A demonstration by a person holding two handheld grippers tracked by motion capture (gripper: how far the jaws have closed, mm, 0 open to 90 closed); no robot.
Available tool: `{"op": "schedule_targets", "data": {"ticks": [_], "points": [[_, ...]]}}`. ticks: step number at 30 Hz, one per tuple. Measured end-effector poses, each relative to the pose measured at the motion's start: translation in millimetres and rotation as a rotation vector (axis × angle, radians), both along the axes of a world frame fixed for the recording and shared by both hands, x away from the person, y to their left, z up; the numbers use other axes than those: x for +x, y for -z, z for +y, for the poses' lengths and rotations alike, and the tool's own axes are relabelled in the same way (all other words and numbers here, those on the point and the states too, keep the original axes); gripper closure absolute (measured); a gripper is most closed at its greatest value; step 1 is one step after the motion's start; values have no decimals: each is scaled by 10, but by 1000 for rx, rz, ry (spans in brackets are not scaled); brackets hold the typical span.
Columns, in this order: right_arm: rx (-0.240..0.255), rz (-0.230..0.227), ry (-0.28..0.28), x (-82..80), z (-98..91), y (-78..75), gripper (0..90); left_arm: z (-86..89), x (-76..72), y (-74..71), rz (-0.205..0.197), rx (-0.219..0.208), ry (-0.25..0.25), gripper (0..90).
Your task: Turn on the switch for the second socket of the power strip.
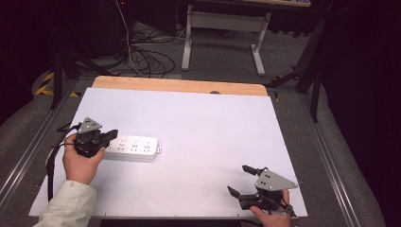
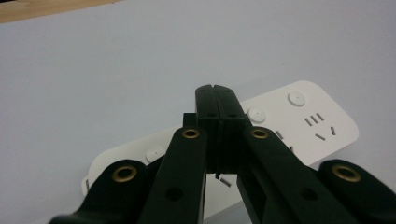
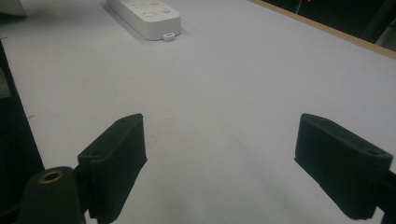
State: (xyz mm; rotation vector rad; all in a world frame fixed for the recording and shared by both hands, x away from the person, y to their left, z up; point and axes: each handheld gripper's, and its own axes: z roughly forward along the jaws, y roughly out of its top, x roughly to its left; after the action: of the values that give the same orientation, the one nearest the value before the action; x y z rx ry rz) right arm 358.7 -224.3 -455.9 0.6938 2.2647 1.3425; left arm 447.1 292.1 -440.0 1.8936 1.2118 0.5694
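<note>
Reaching in from the near left corner, a person's left hand (image 1: 81, 163) in a pale sleeve (image 1: 68, 203) holds the left claw (image 1: 111, 135) low over the left end of a white power strip (image 1: 135, 148), the claw's jaws pressed flat together with nothing between them, their tips pointing along the strip toward the right. Seen from the left gripper view, the closed tips sit just above the power strip's top face, beside one of its round buttons (image 2: 256, 114); whether they touch the plastic cannot be told. The strip lies flat on the white counter (image 1: 203, 118), left of centre and well back from the near edge, its long side running roughly parallel to that edge. At the near right corner the right hand (image 1: 272, 217) holds the right claw (image 1: 241, 179) just above the surface, jaws spread wide and empty, aimed leftward and away across the counter. Between the two claws lies a broad bare stretch of white surface, and more open room runs from the strip to the wooden strip (image 1: 179, 85) along the far edge. Cables (image 1: 146, 59) trail over the floor beyond.
</note>
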Motion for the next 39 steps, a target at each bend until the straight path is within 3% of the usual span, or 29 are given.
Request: {"op": "schedule_targets", "data": {"ticks": [18, 22, 39], "points": [[-2, -1, -2, 0, -3, 2, 168, -79, 150, 221, 19, 4, 16, 899], [-6, -3, -2, 0, -5, 2, 168, -52, 163, 287, 27, -11, 15, 899], [-3, 2, -1, -1, -9, 3, 168, -85, 173, 327, 23, 7, 26, 899]]}}
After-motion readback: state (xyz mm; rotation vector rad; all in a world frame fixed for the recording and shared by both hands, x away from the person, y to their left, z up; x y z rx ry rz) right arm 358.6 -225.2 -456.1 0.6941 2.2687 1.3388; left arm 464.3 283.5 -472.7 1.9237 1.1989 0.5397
